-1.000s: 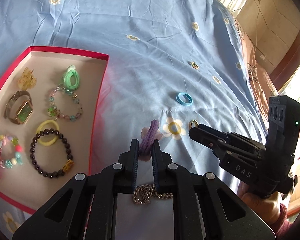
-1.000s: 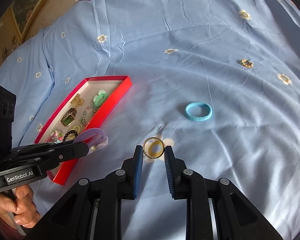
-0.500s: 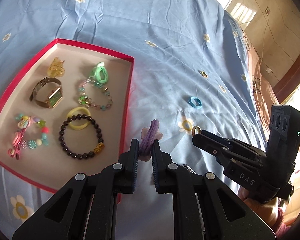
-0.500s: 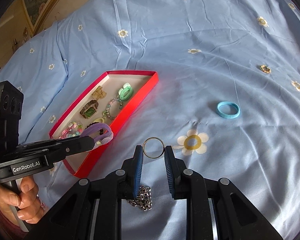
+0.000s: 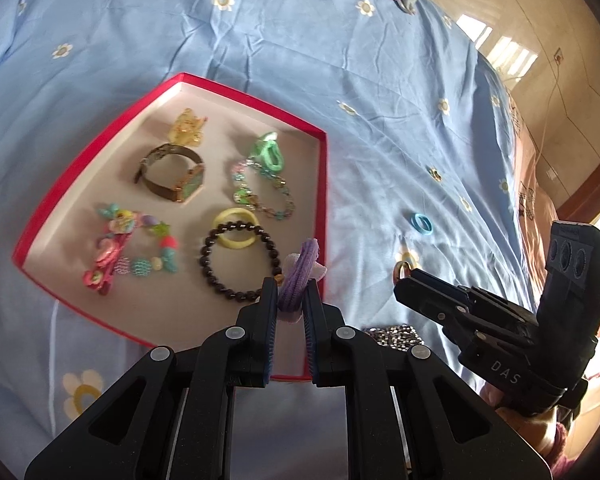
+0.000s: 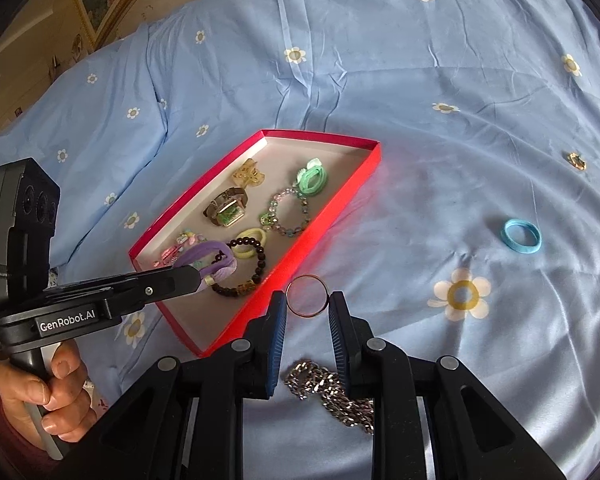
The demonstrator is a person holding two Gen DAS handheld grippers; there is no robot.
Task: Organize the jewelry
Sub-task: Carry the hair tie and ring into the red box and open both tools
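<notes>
My left gripper (image 5: pixel 291 293) is shut on a purple hair tie (image 5: pixel 300 270) and holds it above the near right corner of the red tray (image 5: pixel 322 184); the tie also shows in the right wrist view (image 6: pixel 208 258). My right gripper (image 6: pixel 307 307) is shut on a thin gold ring (image 6: pixel 307 295), held above the bedsheet just right of the tray (image 6: pixel 340 204). The tray holds a watch (image 5: pixel 176 178), a black bead bracelet (image 5: pixel 238 260), a yellow hair tie (image 5: pixel 236 234), a green hair tie (image 5: pixel 270 156) and other pieces.
On the blue flowered bedsheet lie a light blue hair tie (image 6: pixel 521 237), a silver chain (image 6: pixel 332 394) near my right gripper, and a small gold piece (image 6: pixel 577 160) farther right. The bed edge and floor (image 5: pixel 540 40) are at the far right in the left wrist view.
Both grippers have moved left toward the tray with their items held. The purple hair tie now hangs over the tray's corner, and the ring is near the tray's right rim.
</notes>
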